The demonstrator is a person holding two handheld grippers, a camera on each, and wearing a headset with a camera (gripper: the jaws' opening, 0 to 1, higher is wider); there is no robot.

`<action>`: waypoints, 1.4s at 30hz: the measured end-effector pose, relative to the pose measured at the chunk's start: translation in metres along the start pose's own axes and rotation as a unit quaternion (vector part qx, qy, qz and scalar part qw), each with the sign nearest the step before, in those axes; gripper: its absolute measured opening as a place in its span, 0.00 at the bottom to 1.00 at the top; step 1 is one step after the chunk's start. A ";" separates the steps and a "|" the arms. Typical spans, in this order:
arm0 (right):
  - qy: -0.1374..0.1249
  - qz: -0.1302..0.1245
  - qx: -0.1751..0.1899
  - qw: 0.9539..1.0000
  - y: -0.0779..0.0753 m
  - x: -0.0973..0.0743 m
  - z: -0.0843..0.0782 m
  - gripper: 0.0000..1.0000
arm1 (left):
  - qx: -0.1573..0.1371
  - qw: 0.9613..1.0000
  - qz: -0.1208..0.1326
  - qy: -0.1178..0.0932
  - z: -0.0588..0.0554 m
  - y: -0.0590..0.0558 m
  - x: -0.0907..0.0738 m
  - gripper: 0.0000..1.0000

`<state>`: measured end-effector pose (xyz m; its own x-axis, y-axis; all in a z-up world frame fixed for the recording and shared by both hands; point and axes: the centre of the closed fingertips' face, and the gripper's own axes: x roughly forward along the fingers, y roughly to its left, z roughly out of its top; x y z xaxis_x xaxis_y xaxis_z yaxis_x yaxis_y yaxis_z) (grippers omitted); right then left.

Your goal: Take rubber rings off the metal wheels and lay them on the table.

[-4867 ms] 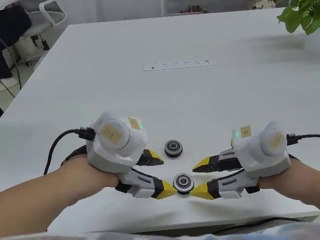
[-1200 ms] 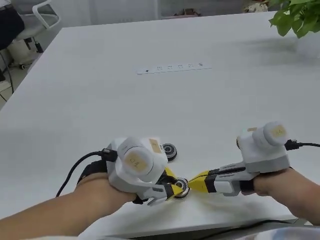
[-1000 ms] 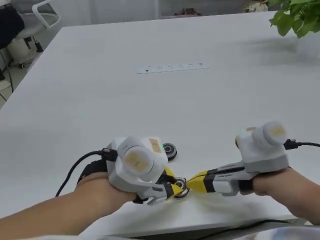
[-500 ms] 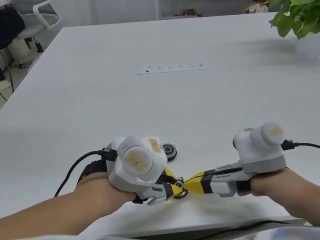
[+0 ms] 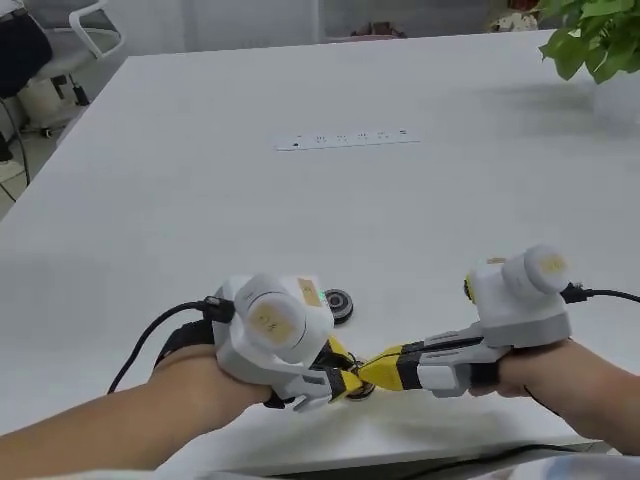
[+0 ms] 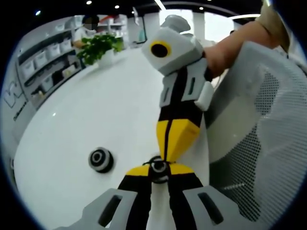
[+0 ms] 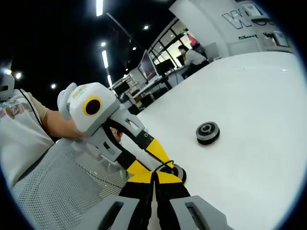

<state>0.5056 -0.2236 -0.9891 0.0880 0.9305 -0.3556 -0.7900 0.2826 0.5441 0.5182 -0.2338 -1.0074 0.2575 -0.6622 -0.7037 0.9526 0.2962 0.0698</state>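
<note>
The jaws of our left gripper clamp a small silver metal wheel at the near edge of the white bench. The jaws of our right gripper pinch its thin black rubber ring. A second black-ringed metal wheel lies nearby.

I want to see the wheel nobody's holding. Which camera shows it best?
The right gripper view: the loose wheel sits whole and sharp. The left gripper view shows it blurrier; the head view, tiny.

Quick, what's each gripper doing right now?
Left gripper: shut on the metal wheel.
Right gripper: shut, pinching the rubber ring at that wheel.
</note>
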 end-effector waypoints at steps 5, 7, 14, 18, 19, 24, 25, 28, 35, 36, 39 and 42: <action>-0.011 -0.003 0.015 1.000 -0.002 -0.002 0.001 0.00 | -0.002 1.000 0.000 -0.001 0.000 0.000 0.000 0.12; -0.007 -0.016 0.010 1.000 -0.008 -0.004 0.000 0.00 | 0.001 1.000 0.000 -0.001 0.000 0.000 0.000 0.13; 0.005 -0.035 0.004 0.999 -0.016 -0.005 -0.005 0.00 | -0.002 1.000 0.001 -0.004 0.000 0.000 0.000 0.13; 0.005 -0.041 0.004 0.999 -0.019 -0.006 -0.006 0.00 | -0.003 1.000 -0.001 -0.005 0.001 0.000 0.000 0.13; 0.004 -0.041 0.004 0.999 -0.019 -0.006 -0.006 0.00 | -0.003 1.000 -0.001 -0.005 0.001 0.000 0.000 0.13; 0.000 -0.043 0.006 0.999 -0.020 -0.008 -0.004 0.00 | -0.006 1.000 -0.009 -0.005 0.002 -0.002 -0.001 0.16; 0.000 -0.043 0.007 0.999 -0.020 -0.008 -0.004 0.00 | -0.009 1.000 -0.010 -0.006 0.003 -0.003 -0.002 0.16; -0.002 -0.044 0.004 0.999 -0.021 -0.009 -0.002 0.00 | -0.012 1.000 -0.011 -0.012 0.006 -0.002 -0.005 0.18; -0.010 -0.042 0.004 0.999 -0.020 -0.010 0.002 0.00 | -0.014 1.000 -0.018 -0.016 0.011 -0.006 -0.014 0.20; -0.010 -0.042 0.005 0.999 -0.020 -0.011 0.002 0.00 | -0.014 1.000 -0.018 -0.018 0.012 -0.006 -0.015 0.21; -0.010 -0.038 0.004 0.999 -0.019 -0.011 0.003 0.00 | -0.015 1.000 -0.016 -0.022 0.014 -0.006 -0.020 0.23; -0.013 -0.033 0.004 0.999 -0.016 -0.011 0.005 0.00 | -0.021 0.999 -0.014 -0.026 0.016 -0.005 -0.025 0.26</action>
<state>0.5202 -0.2370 -0.9898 0.1554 0.9154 -0.3714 -0.7771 0.3454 0.5261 0.5092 -0.2300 -0.9788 0.2395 -0.7055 -0.6670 0.9521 0.3051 0.0191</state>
